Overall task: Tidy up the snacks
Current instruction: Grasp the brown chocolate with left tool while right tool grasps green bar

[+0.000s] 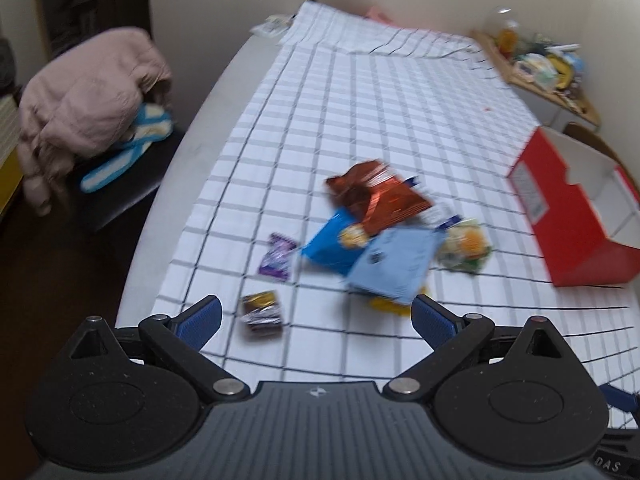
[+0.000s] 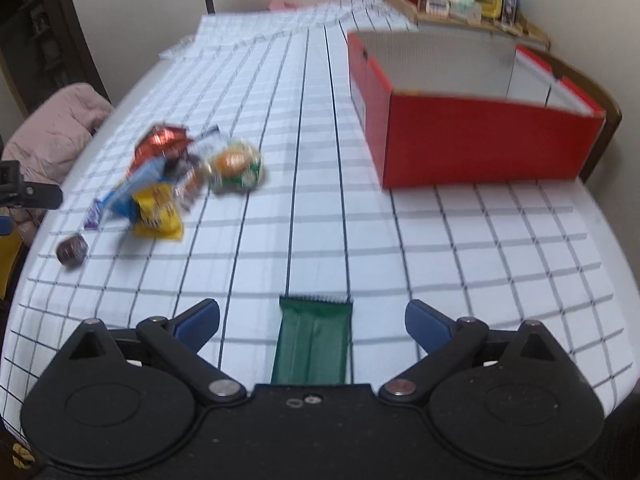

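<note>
While both grippers, left (image 1: 316, 314) and right (image 2: 312, 316), gape empty, we judge the green wrapper (image 2: 312, 344) light, crinkly, slippery; pinch across its middle.

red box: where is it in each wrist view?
Left wrist: red box at the right edge, right of the snack pile.
Right wrist: red box upper right, open top facing the camera, pile far to its left.
Shared landmark: the wooden shelf of clutter behind the box.

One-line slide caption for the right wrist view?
Open right gripper above a green wrapper on the checked cloth, snack pile to the left, red box ahead.
</note>
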Tool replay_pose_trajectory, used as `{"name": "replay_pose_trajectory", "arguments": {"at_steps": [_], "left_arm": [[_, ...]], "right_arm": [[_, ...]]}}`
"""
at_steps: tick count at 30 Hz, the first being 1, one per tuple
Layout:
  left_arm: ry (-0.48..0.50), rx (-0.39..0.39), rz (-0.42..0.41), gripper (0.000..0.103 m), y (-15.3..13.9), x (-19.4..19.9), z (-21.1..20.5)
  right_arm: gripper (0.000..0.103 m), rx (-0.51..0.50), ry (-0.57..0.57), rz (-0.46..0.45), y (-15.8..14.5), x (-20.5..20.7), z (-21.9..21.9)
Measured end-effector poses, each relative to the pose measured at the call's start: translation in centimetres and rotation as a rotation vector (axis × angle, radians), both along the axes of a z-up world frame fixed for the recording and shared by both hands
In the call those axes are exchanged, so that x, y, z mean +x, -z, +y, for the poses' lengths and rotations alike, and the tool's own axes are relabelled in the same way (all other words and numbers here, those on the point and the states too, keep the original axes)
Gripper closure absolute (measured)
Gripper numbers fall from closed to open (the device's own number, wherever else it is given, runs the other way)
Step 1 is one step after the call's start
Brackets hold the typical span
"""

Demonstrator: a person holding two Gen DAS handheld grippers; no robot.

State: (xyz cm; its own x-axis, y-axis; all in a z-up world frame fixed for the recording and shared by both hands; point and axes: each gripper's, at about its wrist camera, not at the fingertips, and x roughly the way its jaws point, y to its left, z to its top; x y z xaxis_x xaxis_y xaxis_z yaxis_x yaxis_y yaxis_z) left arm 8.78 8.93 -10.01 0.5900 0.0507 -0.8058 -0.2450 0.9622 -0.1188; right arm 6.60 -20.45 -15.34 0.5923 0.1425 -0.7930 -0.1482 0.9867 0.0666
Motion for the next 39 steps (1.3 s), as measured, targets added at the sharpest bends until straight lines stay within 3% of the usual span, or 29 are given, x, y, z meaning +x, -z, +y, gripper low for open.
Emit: {"name": "replay_pose_trajectory", "arguments": {"at_steps": [6,11,21,26,30,33,36,39], "left_arm": [[-0.041,0.016,0.034,0.001,2.3,0.9,1.9],[-0.072,0.04,0.071,0.001,4.3,1.6,3.1],[-0.072,0.0,0.094,0.005,6.1,2.5,3.6],[-0.111,-0.027,0.135,0.025,6.9,2.9,4.3],[-0.111,-0.004,0.129,0.036,6.8,3.0,4.2],[-0.119,-0.002,0.13,0.051,6.6,3.1,4.2],[-0.112,0.013,0.132,0.069,6.6,3.1,4.0],[-0.104,0.02,0.128,0.072,6.4,3.0,3.9]], "right_arm": [[0.005,-0.045,0.021,0.053,1.6,0.1,0.5],[0.013,-0.074,0.037,0.087,2.8,-0.1,0.6],[0.02,-0.107,0.019,0.091,3.5,-0.3,1.0],[0.031,-0.099,0.023,0.077,3.3,-0.4,0.9],[0.049,-0.098,0.019,0.064,3.1,-0.5,1.0],[0.059,-0.102,0.012,0.058,3.0,-0.5,1.2],[0.06,-0.1,0.008,0.057,3.0,-0.5,1.2],[0.061,-0.087,0.009,0.059,3.0,-0.5,1.0]]}}
